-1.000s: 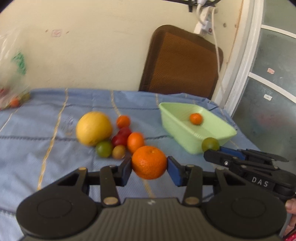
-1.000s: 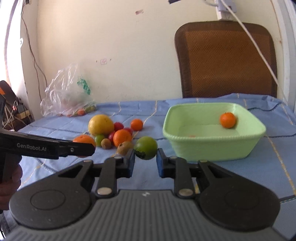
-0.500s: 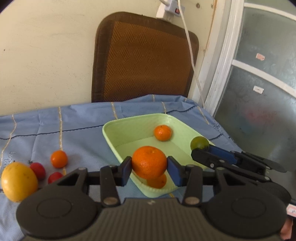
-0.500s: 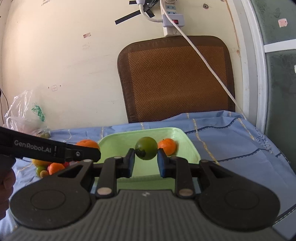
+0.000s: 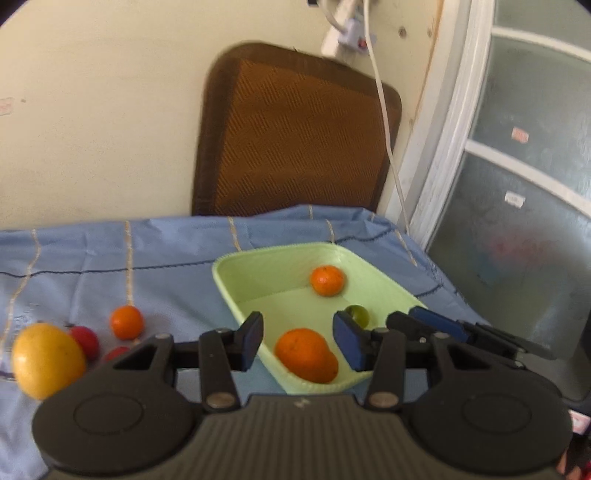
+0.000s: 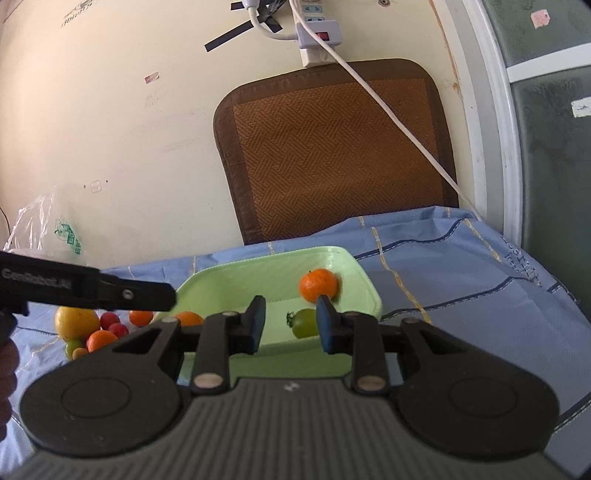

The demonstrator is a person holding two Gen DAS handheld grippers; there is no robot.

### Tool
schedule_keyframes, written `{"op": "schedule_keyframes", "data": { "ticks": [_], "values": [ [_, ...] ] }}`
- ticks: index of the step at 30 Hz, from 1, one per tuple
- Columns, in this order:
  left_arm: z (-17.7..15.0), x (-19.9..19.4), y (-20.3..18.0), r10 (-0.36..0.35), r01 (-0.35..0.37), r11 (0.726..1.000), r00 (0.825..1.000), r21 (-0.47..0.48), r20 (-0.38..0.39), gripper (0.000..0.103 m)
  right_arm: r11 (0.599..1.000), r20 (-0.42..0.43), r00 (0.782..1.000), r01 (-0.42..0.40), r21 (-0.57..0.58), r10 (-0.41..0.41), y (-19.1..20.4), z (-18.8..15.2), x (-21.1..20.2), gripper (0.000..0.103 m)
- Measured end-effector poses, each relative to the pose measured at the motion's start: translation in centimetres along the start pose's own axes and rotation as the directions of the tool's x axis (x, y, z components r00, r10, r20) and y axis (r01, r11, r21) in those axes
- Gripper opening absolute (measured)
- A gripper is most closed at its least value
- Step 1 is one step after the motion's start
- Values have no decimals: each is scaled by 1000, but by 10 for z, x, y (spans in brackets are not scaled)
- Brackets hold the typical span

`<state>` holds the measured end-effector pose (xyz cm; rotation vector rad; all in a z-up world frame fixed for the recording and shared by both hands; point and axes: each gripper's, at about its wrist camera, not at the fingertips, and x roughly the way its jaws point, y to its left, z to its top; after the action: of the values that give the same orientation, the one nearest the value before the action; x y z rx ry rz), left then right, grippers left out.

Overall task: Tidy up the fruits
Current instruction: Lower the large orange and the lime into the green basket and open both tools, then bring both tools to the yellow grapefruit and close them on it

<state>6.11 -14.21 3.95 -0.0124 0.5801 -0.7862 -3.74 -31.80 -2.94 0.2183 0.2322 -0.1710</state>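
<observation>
Blue cloth (image 5: pixel 166 251); right gripper (image 6: pixel 290 319) jaws just opened over green tray (image 6: pixel 229 275)

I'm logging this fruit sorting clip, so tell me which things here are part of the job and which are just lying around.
Part of the job: green tray, oranges and green tomato in it, yellow citrus, red tomatoes, left gripper, right gripper.

Lying about: woven mat, power strip, plastic bag.
</observation>
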Motion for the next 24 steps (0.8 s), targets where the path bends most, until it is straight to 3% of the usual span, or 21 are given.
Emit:
{"op": "schedule_keyframes", "data": {
  "ticks": [6,9,12,15,19,22,24],
  "values": [
    [-8,-61,63,137,-129,986,987,-103,80,46,1000,48,999,-1,24,-1,0,1,-7,33],
    [-16,-80,100,235,-222,962,969,-159,71,46,999,80,997,-16,35,14,3,2,-12,34],
    [-26,-90,127,296,-282,940,954,-191,48,46,994,98,991,-93,52,87,14,6,-21,34],
    [-33,-92,141,298,-284,934,954,-216,35,49,982,69,980,-187,10,186,39,6,-25,34],
    [-36,-85,143,264,-252,943,964,-216,31,56,953,-51,954,-300,-54,297,80,2,-11,34],
    [-34,-76,140,233,-223,954,972,-202,26,63,939,-126,939,-331,-90,319,103,-4,5,34],
    [-32,-71,139,222,-213,957,975,-195,25,76,932,-164,932,-344,-113,324,115,-7,13,34]
  ]
}}
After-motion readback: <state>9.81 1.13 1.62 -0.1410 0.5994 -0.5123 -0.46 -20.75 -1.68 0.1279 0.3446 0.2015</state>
